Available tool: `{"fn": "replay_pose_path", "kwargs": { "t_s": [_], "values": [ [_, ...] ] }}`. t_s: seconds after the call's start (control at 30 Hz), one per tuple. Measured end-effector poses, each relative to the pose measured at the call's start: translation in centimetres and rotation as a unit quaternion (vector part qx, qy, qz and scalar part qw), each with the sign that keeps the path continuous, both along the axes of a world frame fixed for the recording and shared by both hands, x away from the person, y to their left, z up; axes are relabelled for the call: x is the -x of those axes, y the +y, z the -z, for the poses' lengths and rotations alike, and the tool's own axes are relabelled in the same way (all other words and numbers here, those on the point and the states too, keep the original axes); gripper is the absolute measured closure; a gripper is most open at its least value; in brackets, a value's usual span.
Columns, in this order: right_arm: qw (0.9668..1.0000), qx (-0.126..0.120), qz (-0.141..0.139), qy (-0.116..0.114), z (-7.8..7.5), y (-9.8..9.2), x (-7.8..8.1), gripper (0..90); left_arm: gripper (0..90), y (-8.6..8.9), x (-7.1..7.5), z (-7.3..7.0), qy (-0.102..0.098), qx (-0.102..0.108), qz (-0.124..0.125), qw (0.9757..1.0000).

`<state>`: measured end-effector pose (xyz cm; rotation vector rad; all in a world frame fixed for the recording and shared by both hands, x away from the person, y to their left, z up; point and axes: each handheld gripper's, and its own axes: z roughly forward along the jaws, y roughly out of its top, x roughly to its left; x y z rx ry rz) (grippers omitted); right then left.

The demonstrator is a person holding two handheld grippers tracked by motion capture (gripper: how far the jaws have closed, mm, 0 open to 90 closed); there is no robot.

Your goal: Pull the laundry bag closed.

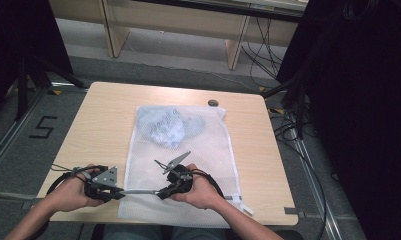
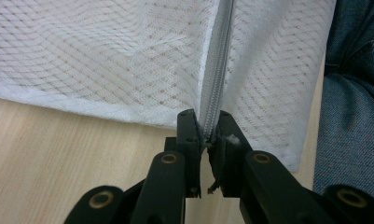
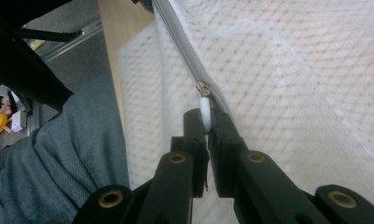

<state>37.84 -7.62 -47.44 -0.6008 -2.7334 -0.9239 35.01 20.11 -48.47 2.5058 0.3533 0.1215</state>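
A white mesh laundry bag (image 1: 188,145) lies flat on the wooden table (image 1: 98,120), with a pale blue-white garment (image 1: 168,127) inside its far half. A grey zipper (image 1: 140,191) runs along the bag's near edge. My left gripper (image 1: 121,193) is shut on the zipper's end at the bag's left corner; in the left gripper view its jaws (image 2: 207,129) pinch the zipper tape (image 2: 217,84). My right gripper (image 1: 161,192), a short way right along the zipper, is shut (image 3: 206,125) on the white zipper pull (image 3: 205,109), with the metal slider (image 3: 202,87) just beyond it.
A small dark round object (image 1: 213,103) sits near the table's far edge. The person's jeans-clad legs (image 3: 58,154) are just below the near edge. Wooden shelving (image 1: 188,25) stands beyond the table, with black stands at the left and cables (image 1: 288,130) at the right.
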Motion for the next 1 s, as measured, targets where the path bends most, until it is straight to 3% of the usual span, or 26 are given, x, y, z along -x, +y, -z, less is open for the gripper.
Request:
{"fn": "replay_pose_path", "kwargs": {
  "t_s": [0.03,0.07,0.1,0.2,0.23,1.0],
  "values": [
    [1.0000,-0.003,-0.004,-0.004,0.1,-0.1,-0.1,87.1,82.0,0.0,0.0,0.0,-0.001,-0.002,0.001,1.0000],
    [1.0000,0.001,0.003,0.004,0.0,-0.3,0.0,87.1,82.0,-0.2,0.2,0.1,0.003,0.013,-0.009,0.9999],
    [1.0000,0.000,0.002,0.005,0.0,-0.4,0.0,87.1,81.9,-0.1,0.0,-0.1,-0.001,-0.003,0.002,1.0000],
    [1.0000,0.001,-0.002,-0.004,0.1,-0.5,-0.1,87.0,82.0,-0.1,0.1,0.1,0.002,0.011,-0.008,0.9999],
    [1.0000,0.003,0.005,0.006,0.0,-0.7,0.0,87.1,82.0,0.0,0.0,0.0,-0.002,-0.002,0.001,1.0000],
    [0.9994,0.012,0.027,0.018,0.1,-3.2,-0.1,87.1,82.0,0.0,0.0,0.0,-0.002,-0.002,0.000,1.0000]
  ]
}}
